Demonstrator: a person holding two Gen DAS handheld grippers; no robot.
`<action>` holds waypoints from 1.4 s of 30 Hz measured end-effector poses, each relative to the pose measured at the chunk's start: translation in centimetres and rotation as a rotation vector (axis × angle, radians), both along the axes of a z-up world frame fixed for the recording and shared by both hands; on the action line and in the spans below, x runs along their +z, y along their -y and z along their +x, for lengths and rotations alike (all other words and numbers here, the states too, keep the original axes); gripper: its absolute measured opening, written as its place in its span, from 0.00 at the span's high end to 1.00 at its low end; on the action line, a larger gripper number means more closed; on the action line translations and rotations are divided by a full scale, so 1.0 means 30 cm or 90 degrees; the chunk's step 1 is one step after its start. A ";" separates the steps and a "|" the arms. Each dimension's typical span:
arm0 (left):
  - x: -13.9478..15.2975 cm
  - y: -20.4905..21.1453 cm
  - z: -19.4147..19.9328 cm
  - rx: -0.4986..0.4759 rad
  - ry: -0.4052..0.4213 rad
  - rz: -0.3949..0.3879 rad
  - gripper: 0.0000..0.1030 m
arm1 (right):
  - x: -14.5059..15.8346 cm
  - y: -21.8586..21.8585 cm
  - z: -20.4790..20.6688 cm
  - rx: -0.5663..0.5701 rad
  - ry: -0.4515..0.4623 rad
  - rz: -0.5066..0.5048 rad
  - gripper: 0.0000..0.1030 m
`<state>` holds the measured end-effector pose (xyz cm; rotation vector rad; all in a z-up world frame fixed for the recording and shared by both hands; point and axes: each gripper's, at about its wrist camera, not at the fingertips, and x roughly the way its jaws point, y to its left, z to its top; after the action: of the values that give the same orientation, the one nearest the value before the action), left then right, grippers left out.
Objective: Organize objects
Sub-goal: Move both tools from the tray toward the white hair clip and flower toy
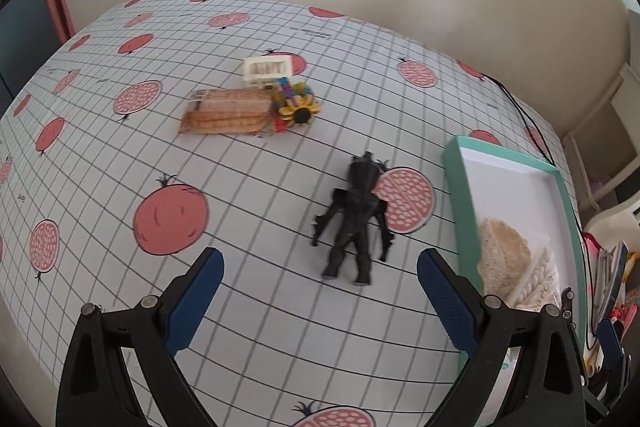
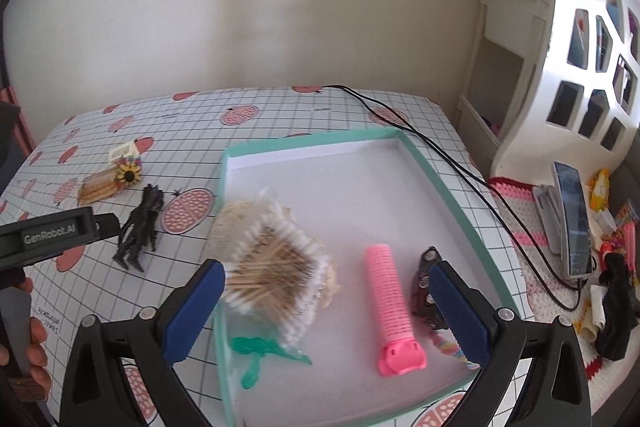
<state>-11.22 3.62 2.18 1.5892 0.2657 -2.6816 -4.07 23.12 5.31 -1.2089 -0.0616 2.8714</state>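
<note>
Right wrist view: one pink roller (image 2: 394,307), one tray (image 2: 452,195).

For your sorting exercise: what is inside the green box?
The green box holds a cotton swab bundle, a pink hair roller, a dark toy car and a green plastic bit. Whatever lies under the swabs is covered.

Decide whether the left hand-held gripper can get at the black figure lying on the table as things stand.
Probably yes: the left hand-held gripper is open, the black figure lies just ahead, with only bare tablecloth between them.
</note>
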 end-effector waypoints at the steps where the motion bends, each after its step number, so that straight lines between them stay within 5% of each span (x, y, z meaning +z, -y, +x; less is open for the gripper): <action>1: 0.000 0.017 -0.003 0.007 0.001 0.000 0.05 | 0.004 0.016 0.001 0.008 -0.001 0.004 0.00; 21: -0.039 0.350 -0.108 0.117 0.017 0.047 0.05 | 0.067 0.277 -0.102 0.135 0.006 0.018 0.00; 33: -0.020 0.438 -0.227 0.057 -0.038 0.047 0.06 | 0.040 0.479 -0.210 0.223 0.032 0.022 0.00; 42: -0.081 0.441 -0.332 0.040 -0.004 0.090 0.06 | -0.031 0.559 -0.332 0.236 0.069 0.027 0.00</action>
<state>-21.17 -9.59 -0.26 1.5788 0.5076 -2.6741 -14.03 6.34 4.38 -1.4853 -0.3862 3.0812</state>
